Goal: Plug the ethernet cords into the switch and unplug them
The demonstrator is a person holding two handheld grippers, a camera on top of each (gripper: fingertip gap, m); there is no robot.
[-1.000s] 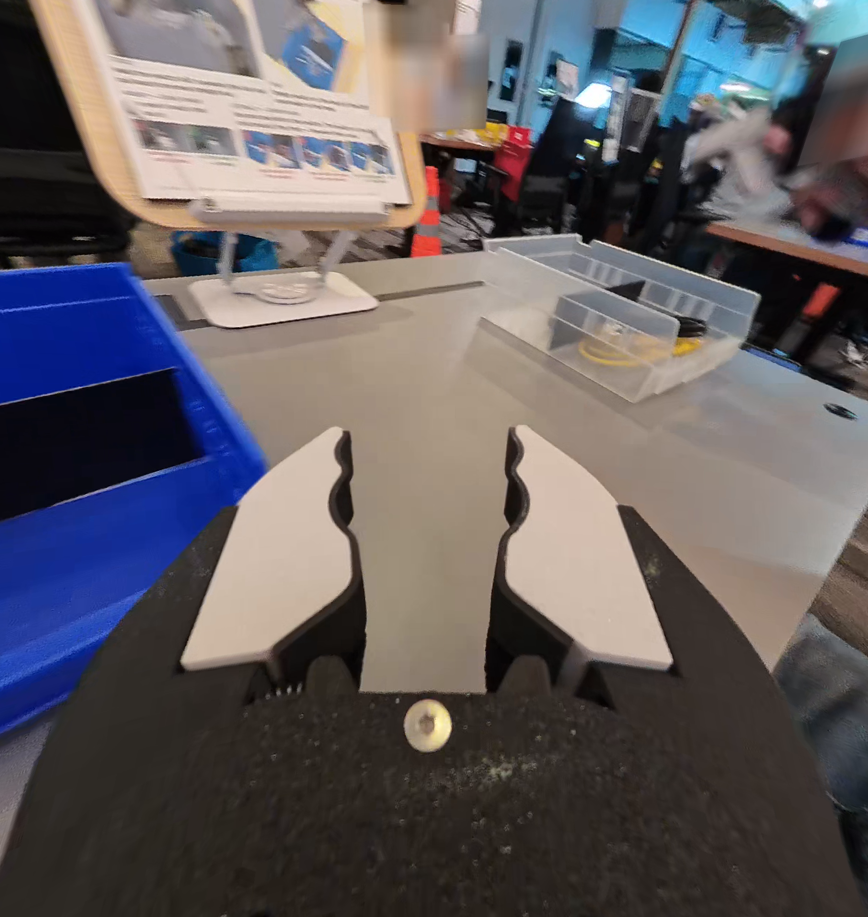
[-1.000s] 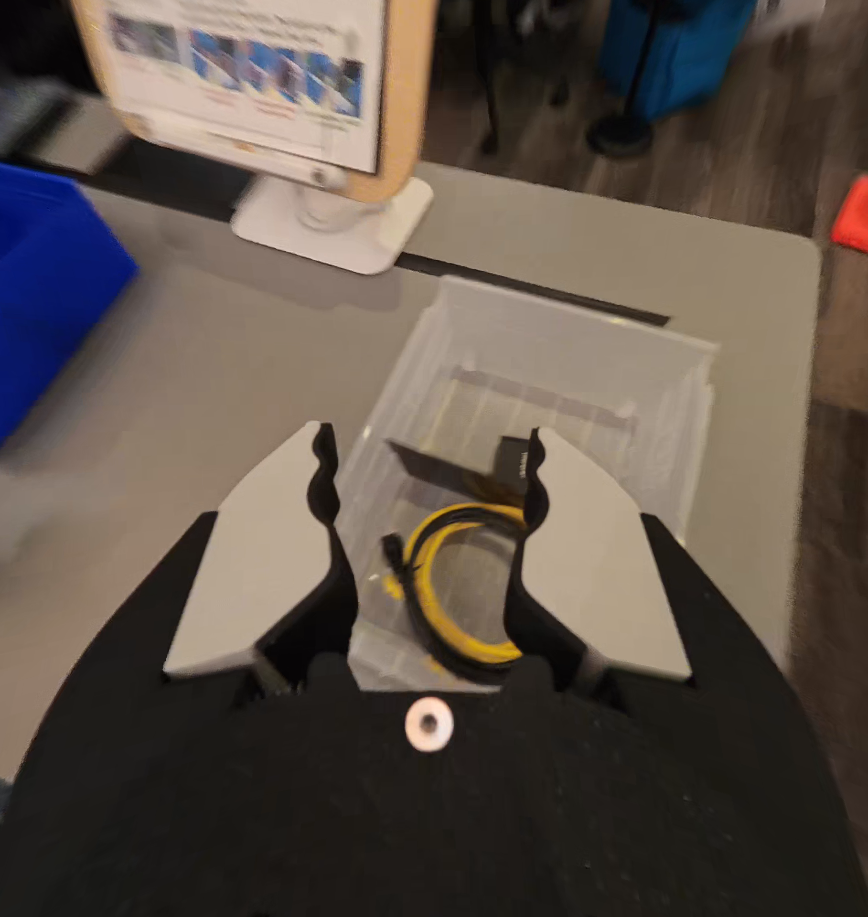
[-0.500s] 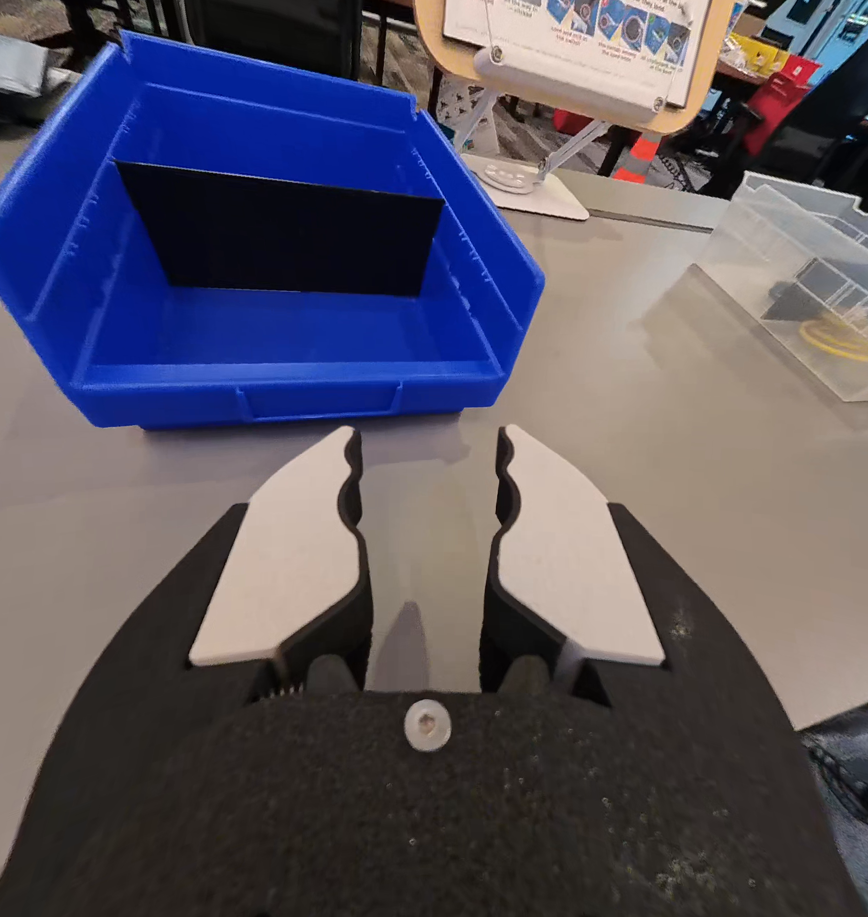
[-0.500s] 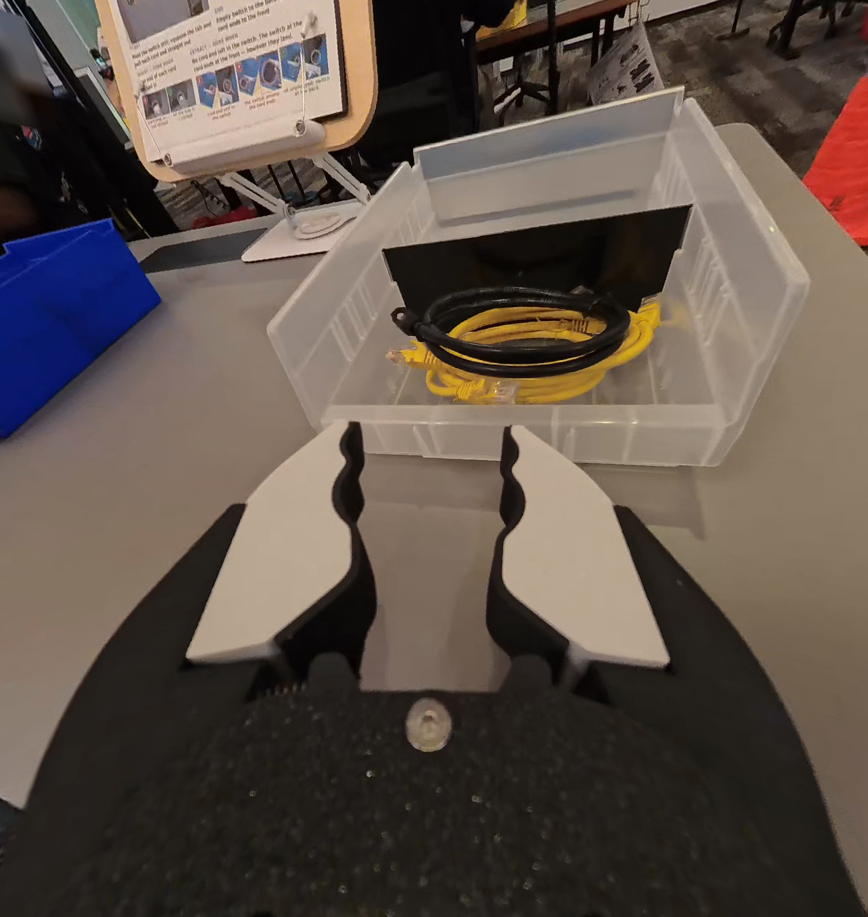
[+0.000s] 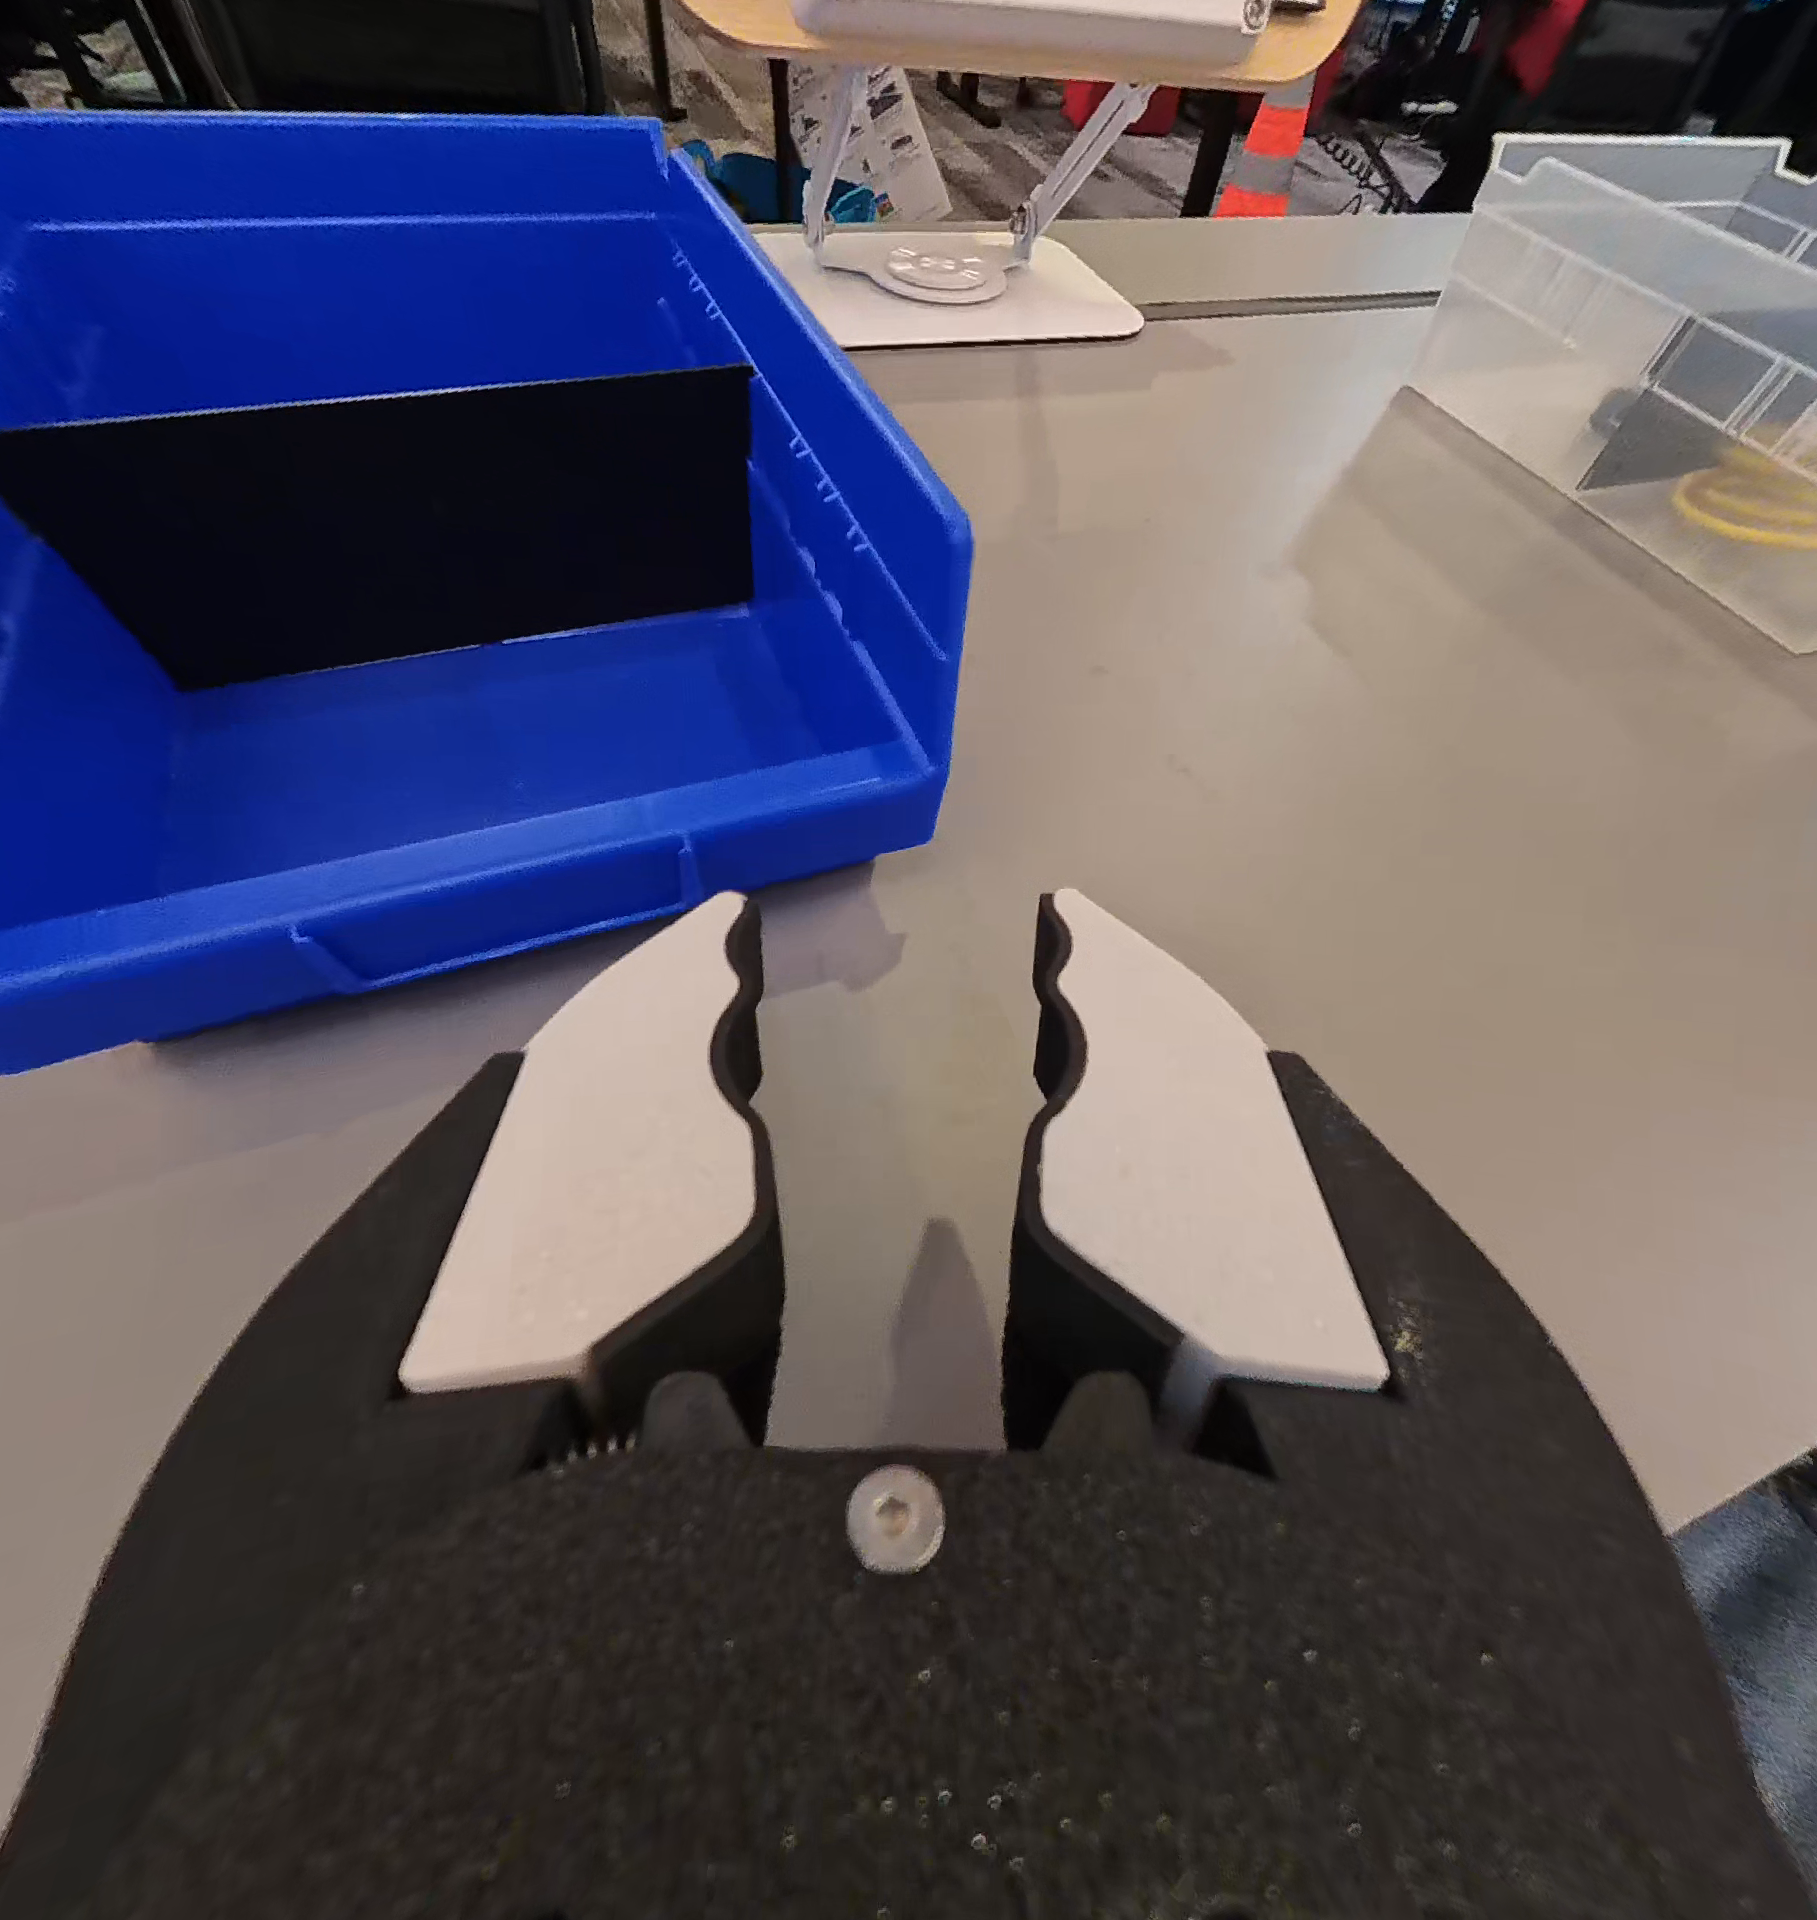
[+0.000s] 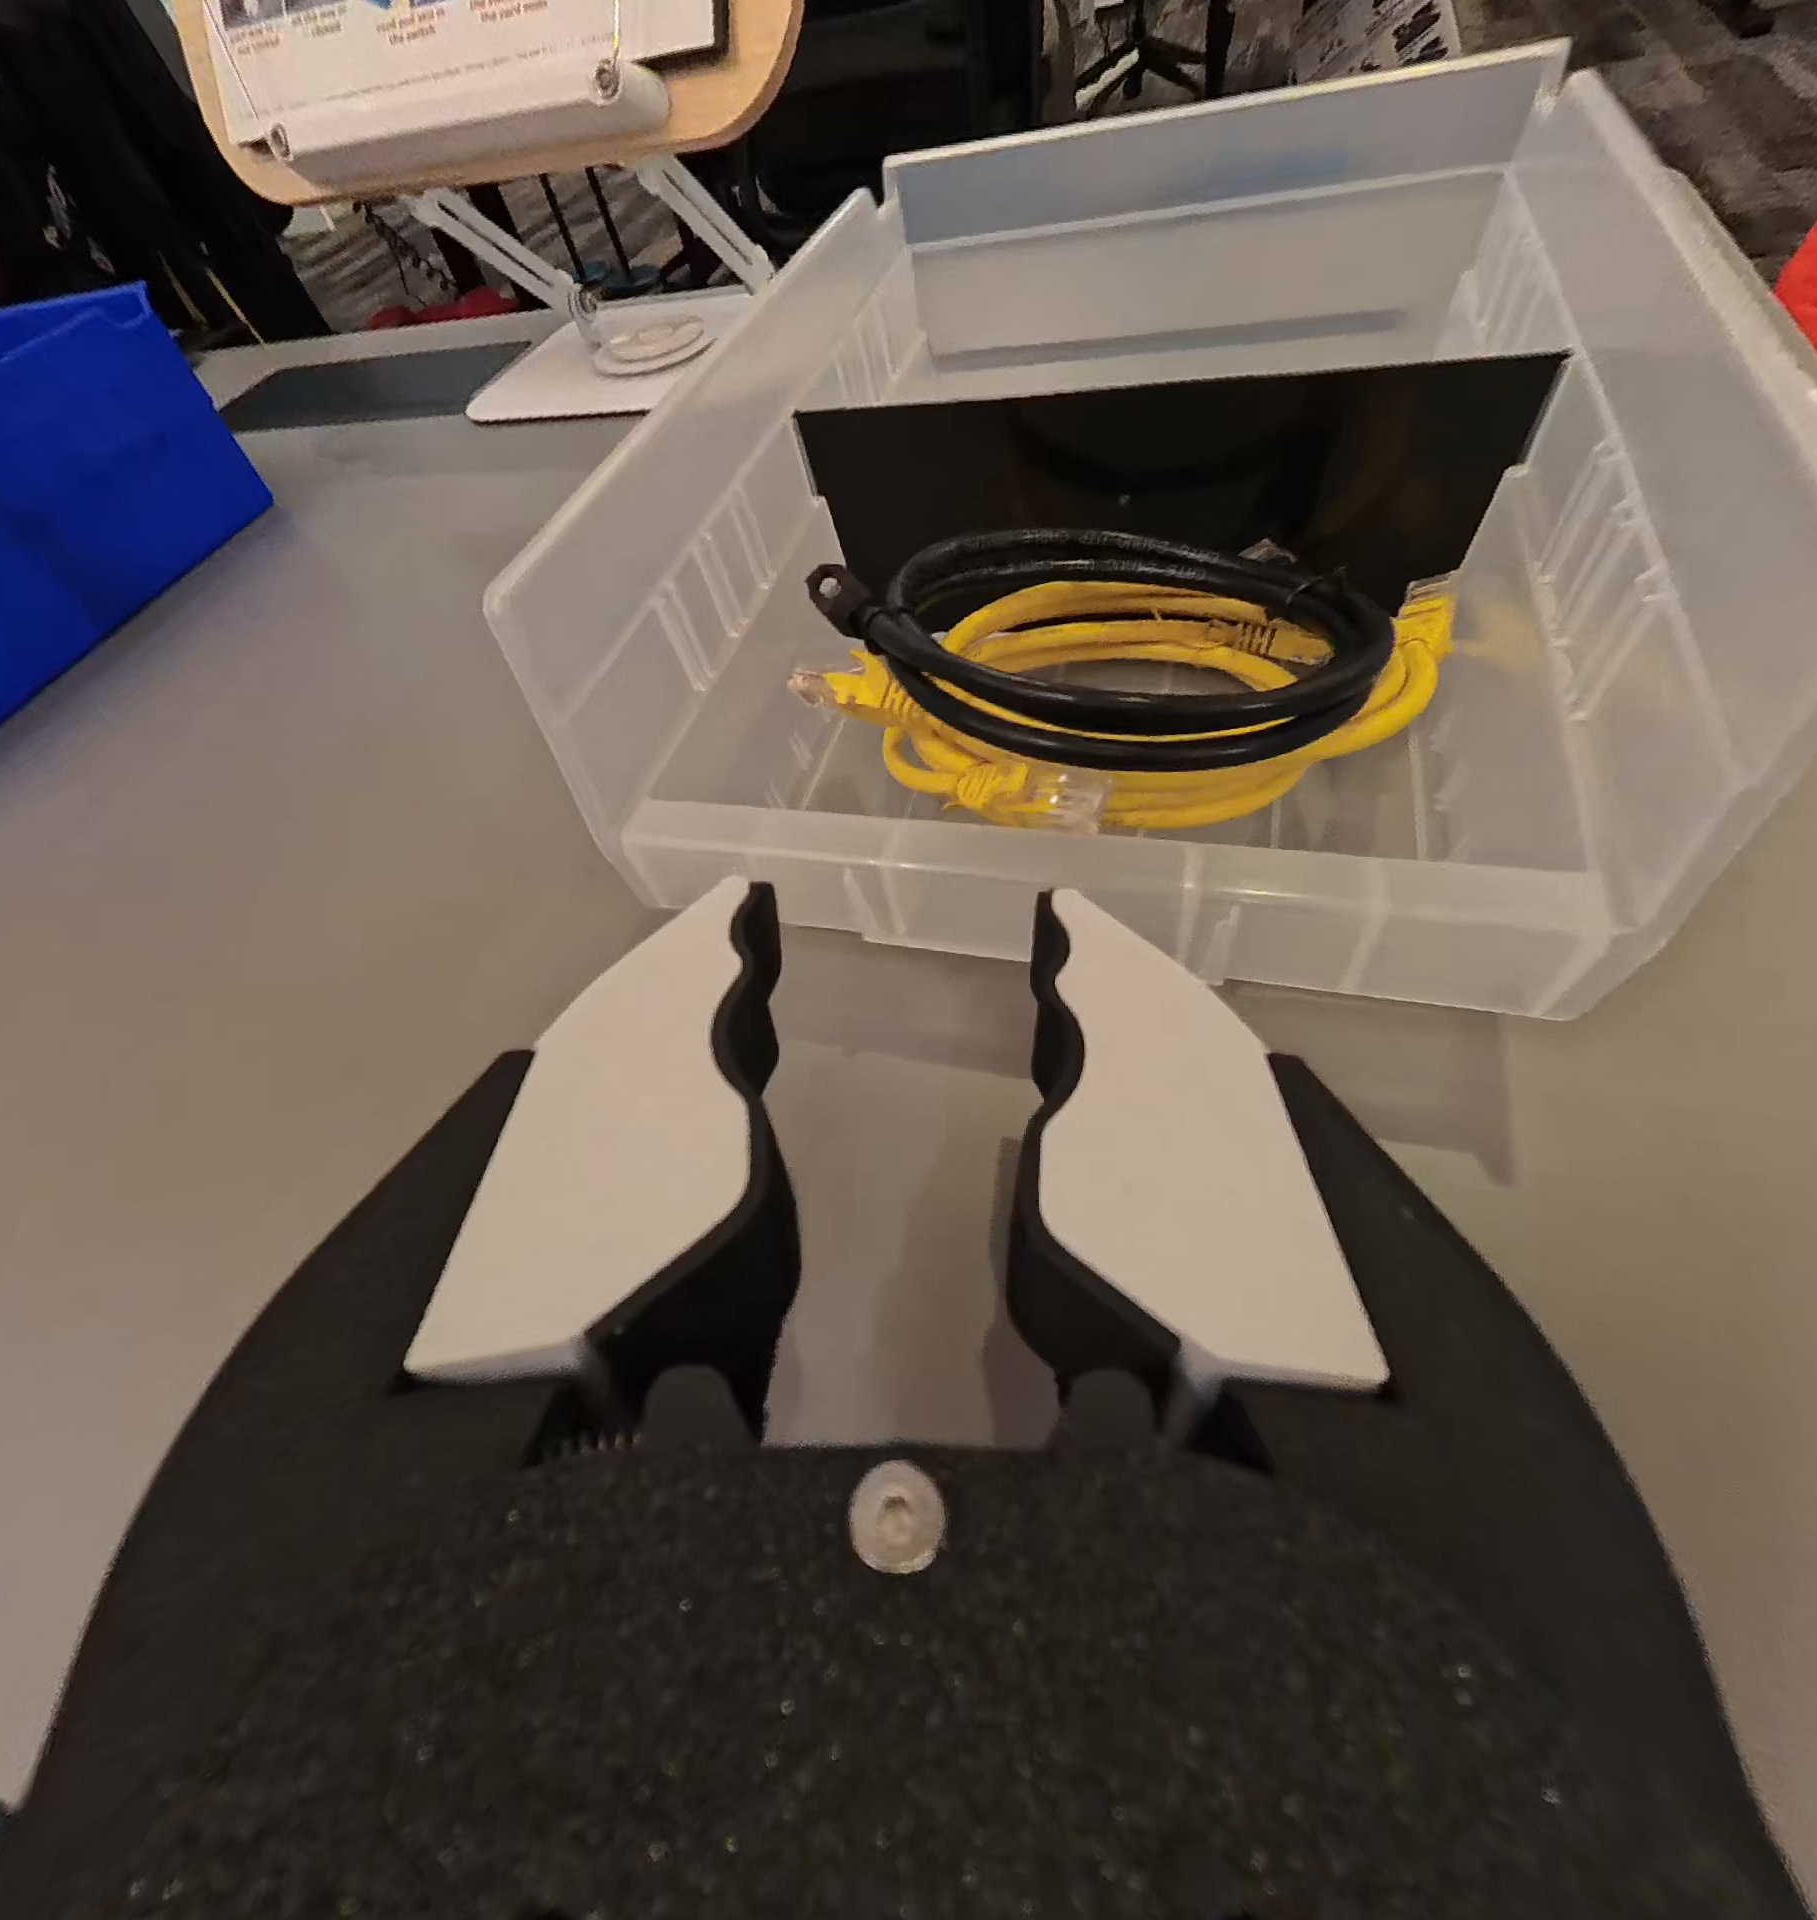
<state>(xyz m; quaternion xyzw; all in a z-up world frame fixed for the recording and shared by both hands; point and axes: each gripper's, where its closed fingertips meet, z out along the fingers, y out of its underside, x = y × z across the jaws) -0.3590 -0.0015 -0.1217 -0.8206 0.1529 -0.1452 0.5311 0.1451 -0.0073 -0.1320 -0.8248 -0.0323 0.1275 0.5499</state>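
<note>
Grey tabletop (image 6: 260, 935) carries a clear bin (image 6: 987, 883) of light, floppy yellow ethernet cords (image 6: 1143, 800), best pinched behind their brittle clear plugs, while both tools, right (image 6: 902, 914) and left (image 5: 896, 914), gape empty.

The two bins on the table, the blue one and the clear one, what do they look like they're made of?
Blue bin: most likely moulded hard plastic, opaque with a slight sheen, judging by its ribbed walls and formed front lip. Clear bin: apparently translucent, faintly frosted plastic; the yellow cords show through its wall. Each holds a flat black divider, glossy in the clear bin, material unclear.
</note>
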